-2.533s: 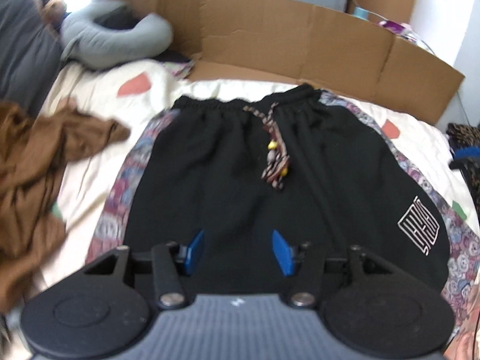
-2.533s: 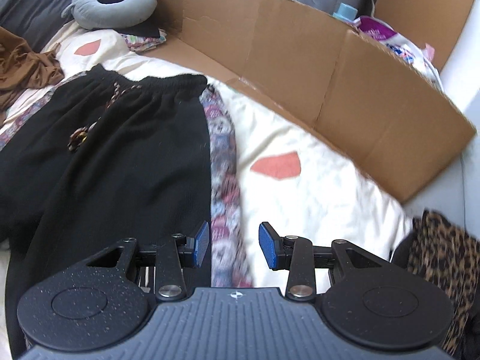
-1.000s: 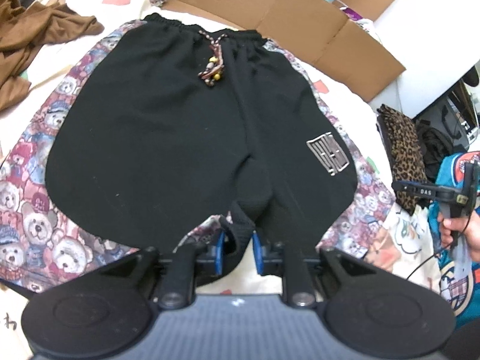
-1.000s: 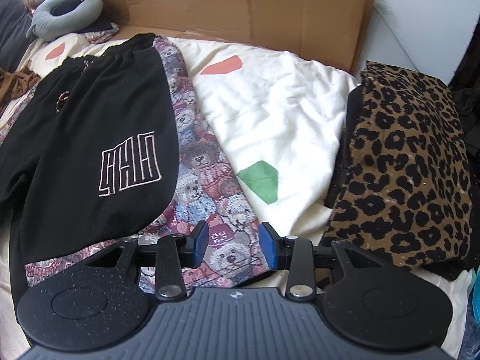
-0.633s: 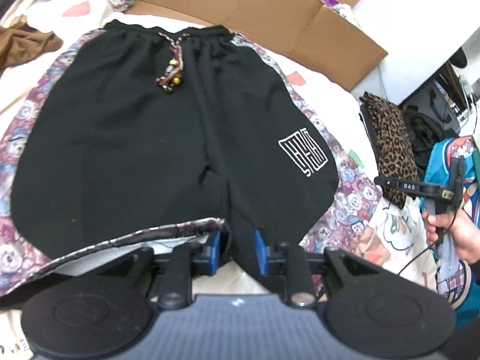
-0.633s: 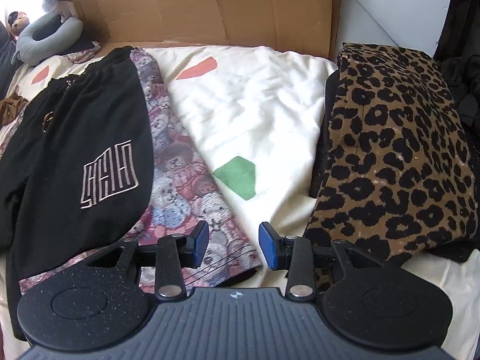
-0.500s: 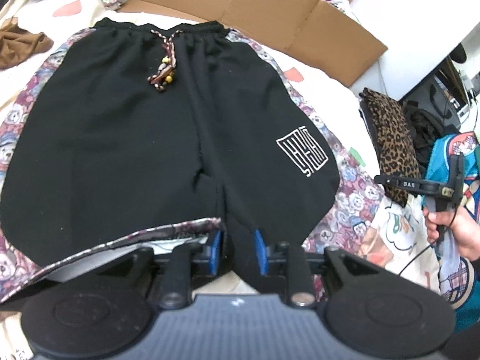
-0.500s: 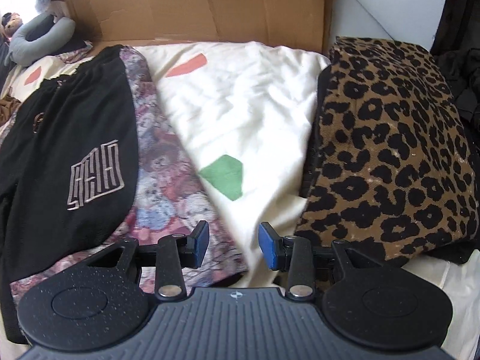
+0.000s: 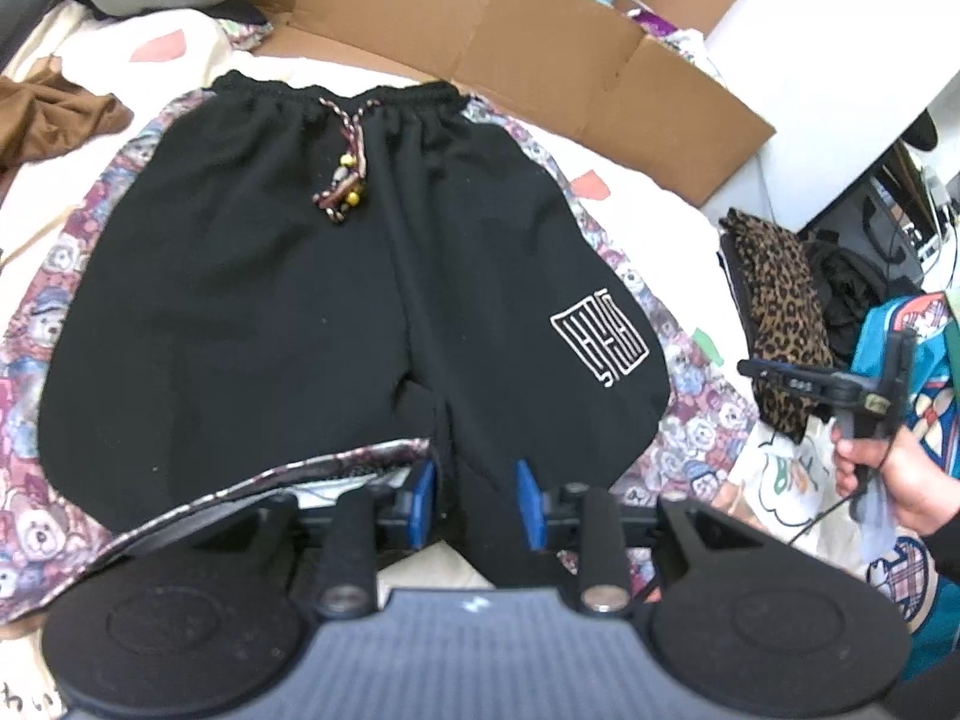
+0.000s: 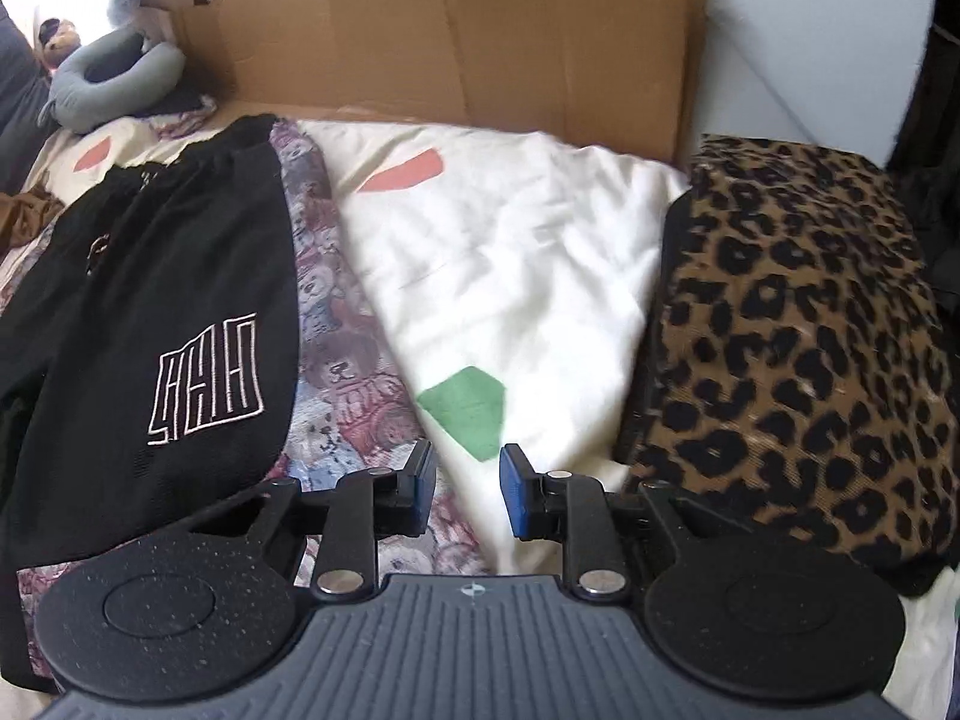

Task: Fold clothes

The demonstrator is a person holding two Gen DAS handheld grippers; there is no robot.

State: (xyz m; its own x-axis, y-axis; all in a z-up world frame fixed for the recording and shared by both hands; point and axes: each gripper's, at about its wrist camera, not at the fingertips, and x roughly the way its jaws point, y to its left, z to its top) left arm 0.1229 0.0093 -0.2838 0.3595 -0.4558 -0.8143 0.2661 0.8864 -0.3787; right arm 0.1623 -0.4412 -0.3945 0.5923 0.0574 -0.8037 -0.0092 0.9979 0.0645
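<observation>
A: Where are the shorts (image 9: 252, 312) lying, and why that way?

B: They are spread flat, front up, on a bear-print cloth (image 9: 36, 324) over the bed, with the waistband toward the cardboard (image 9: 480, 30) at the far edge. A flat lay is probably wanted so that the halves can be matched when a fold is made.

A: How is the left gripper (image 9: 474, 495) set?

B: It is placed at the near hem, at the crotch, with black fabric between the blue pads. The jaws are opening, and no firm pinch can be read from the wrist view, so the cloth seems to be let go rather than carried. The hem beside it is raised a little, showing the patterned lining.

A: And the right gripper (image 10: 465, 489)?

B: It is held over the white sheet (image 10: 510, 252), just beside the cloth's right edge and near the leopard pile (image 10: 798, 324). Its jaws are closing, yet nothing is seen between them. It is likely being brought toward that side of the shorts for a side grasp, though this is only judged.

A: Is any fold made yet?

B: None is seen.
</observation>
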